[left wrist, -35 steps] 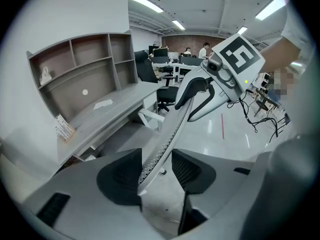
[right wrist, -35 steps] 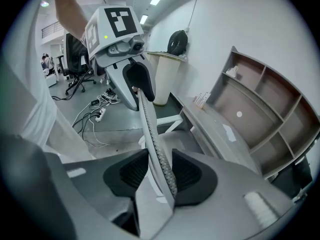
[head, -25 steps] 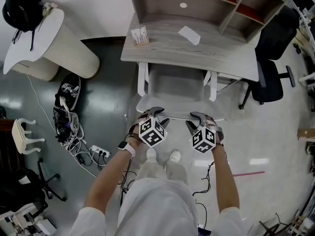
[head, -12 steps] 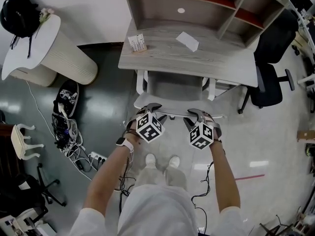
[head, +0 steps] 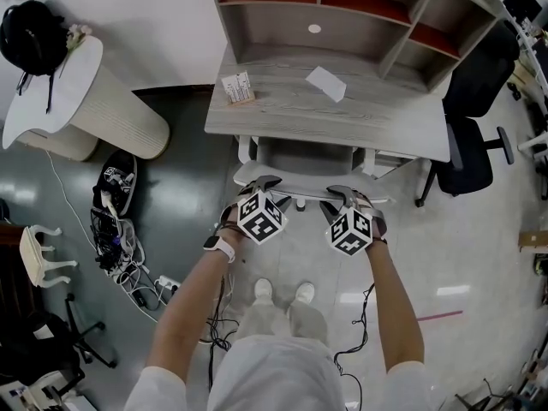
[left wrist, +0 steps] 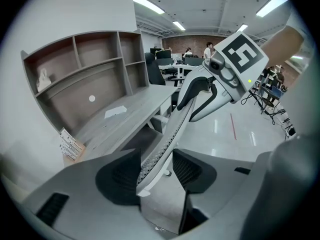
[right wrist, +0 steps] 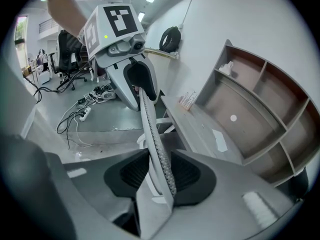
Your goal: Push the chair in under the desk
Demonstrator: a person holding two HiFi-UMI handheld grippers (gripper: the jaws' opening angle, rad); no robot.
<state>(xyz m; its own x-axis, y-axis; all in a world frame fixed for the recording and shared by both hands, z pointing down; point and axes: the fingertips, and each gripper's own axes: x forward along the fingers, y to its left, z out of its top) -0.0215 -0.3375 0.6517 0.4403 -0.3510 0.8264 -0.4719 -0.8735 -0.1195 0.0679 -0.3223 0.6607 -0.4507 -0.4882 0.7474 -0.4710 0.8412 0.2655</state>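
A white chair stands with its seat point(head: 304, 157) mostly under the grey wooden desk point(head: 360, 118). Its thin perforated backrest point(head: 301, 195) runs crosswise just in front of the desk edge. My left gripper point(head: 270, 184) is shut on the backrest's left part, and my right gripper point(head: 336, 197) is shut on its right part. In the left gripper view the backrest point(left wrist: 170, 129) passes between the dark pads of the left gripper point(left wrist: 155, 170). The right gripper view shows the backrest point(right wrist: 152, 134) likewise clamped in the right gripper point(right wrist: 160, 176).
A black office chair point(head: 475, 135) stands at the desk's right end. A cream pedestal table point(head: 103, 92) is at the left, with cables and a power strip point(head: 128, 247) on the floor. A paper point(head: 325, 82) and a card box point(head: 237, 88) lie on the desk.
Both grippers have moved forward with the backrest, and the chair seat has slid further under the desk. The person's feet have stepped closer to the desk.
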